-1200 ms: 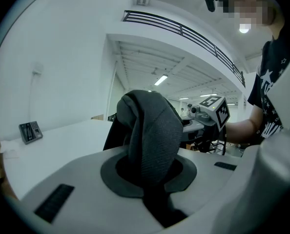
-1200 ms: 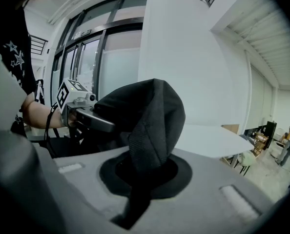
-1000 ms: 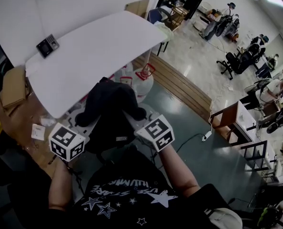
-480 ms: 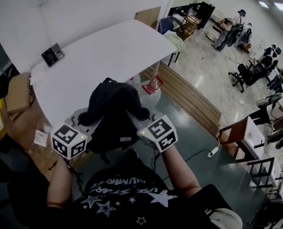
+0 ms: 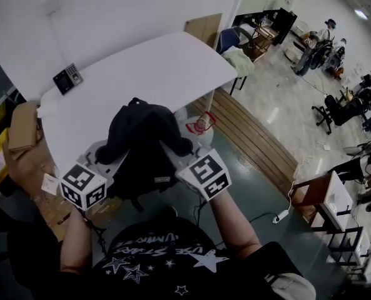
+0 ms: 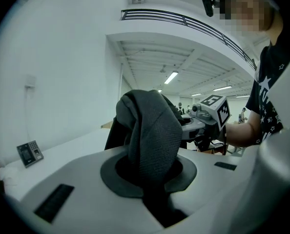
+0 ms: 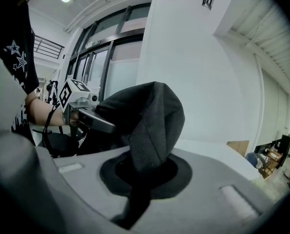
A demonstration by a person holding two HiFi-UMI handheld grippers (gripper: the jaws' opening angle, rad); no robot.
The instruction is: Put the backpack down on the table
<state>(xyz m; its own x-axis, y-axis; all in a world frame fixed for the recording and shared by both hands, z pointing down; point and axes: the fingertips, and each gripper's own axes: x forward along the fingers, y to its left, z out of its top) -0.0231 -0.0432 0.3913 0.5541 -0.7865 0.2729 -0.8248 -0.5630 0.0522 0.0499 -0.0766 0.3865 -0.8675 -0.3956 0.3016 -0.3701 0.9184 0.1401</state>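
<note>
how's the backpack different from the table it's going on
The backpack is black, soft and slumped; the table is white, flat and rigid. The backpack is far smaller than the table. The backpack hangs in the air, clamped by the left gripper and the right gripper at the table's near edge and not yet set down, while the table stands on its own. They share nothing plain.

The backpack hangs between the left gripper and the right gripper, at the near edge of the counter. A keypad terminal sits at the counter's far left corner; cardboard boxes lie left of the counter.
</note>
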